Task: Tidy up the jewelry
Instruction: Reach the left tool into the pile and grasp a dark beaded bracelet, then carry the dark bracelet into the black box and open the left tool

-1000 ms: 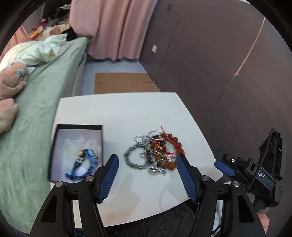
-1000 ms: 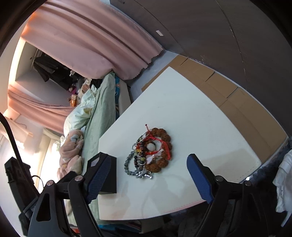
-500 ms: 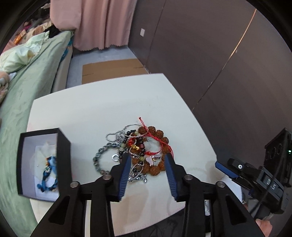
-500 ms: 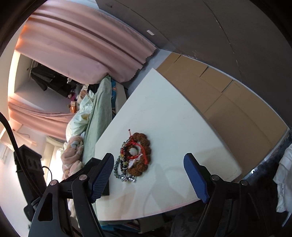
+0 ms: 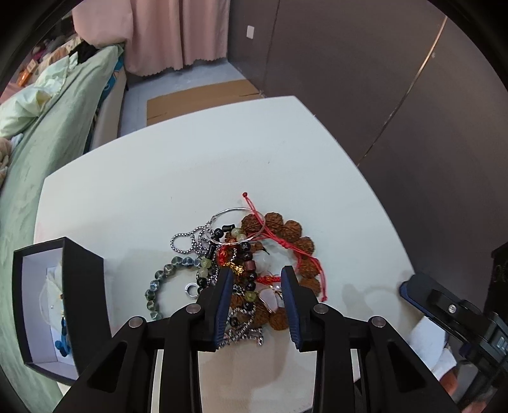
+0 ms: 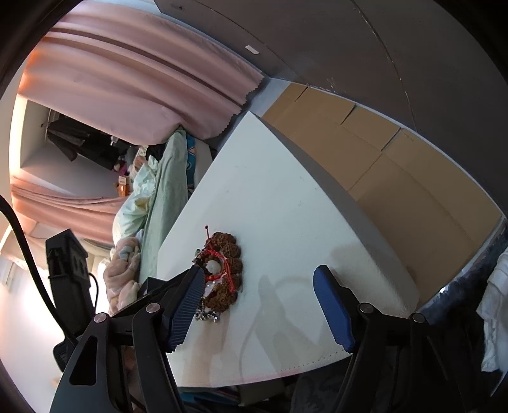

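A tangled pile of jewelry (image 5: 247, 254) lies on the white table (image 5: 190, 171): a brown seed-bead bracelet (image 5: 285, 232), a red cord (image 5: 304, 254), a silver hoop (image 5: 235, 219), a chain and a grey stone-bead bracelet (image 5: 158, 279). My left gripper (image 5: 256, 297) hangs just over the near part of the pile, jaws narrowed but apart, holding nothing. A black jewelry box (image 5: 66, 286) with a white lining stands at the left, a blue piece (image 5: 62, 341) inside. My right gripper (image 6: 258, 309) is wide open and empty beside the pile (image 6: 222, 270).
A bed with green bedding (image 5: 47, 133) runs along the table's left side. Pink curtains (image 5: 177, 28) and a dark wall panel (image 5: 381, 79) stand behind. Cardboard (image 6: 381, 165) lies on the floor past the table's far edge. The right gripper's body (image 5: 451, 314) shows at the table's right corner.
My left gripper has moved right from the box to over the jewelry pile, come lower and narrowed its jaws. The right gripper has drifted slightly and stayed open.
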### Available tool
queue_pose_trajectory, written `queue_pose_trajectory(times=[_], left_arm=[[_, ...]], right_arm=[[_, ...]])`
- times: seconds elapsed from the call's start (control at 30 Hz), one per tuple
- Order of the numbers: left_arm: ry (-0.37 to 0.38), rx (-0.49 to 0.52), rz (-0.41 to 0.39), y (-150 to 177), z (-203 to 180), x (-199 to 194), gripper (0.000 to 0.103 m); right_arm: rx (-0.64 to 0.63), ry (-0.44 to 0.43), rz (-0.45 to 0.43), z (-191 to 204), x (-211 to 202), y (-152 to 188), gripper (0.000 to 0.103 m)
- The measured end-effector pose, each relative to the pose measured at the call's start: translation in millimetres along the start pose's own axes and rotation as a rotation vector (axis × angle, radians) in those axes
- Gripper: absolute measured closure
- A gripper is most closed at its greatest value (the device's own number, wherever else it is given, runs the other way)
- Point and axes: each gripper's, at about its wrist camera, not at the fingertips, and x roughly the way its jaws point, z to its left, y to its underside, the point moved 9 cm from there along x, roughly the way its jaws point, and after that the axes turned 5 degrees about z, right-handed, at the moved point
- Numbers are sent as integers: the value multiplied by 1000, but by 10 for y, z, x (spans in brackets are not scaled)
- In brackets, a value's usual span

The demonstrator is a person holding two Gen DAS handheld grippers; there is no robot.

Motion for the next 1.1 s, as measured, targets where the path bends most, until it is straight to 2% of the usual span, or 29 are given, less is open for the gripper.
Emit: queue_pose_trajectory(times=[0.13,0.2,0.27,0.3,0.43,0.77,0.97,1.1], left_arm=[[-45,-2,18,2,60,99,72],[-55,-9,19,-4,99,105,80],[-37,-16,23,-1,118,92,84],[-32,-15,17,-5,122,66,94],[-20,-19,-17,-23,164,-116,95],[69,-61,-82,-29,270,-536,95],[107,-74,-114,-32,331,-750,95],[119,-81,-133,-6,390,-863,95]], right_arm=[[-5,4,8,17,28,13,31],[-8,6,11,32,43,18,31],[-11,9,16,47,66,34,31],[-13,10,19,59,81,45,31],[-17,6,42,108,150,87,43],[-32,6,80,286,334,132,52],[-46,53,106,329,488,166,52],[-47,96,124,292,586,177,65]])
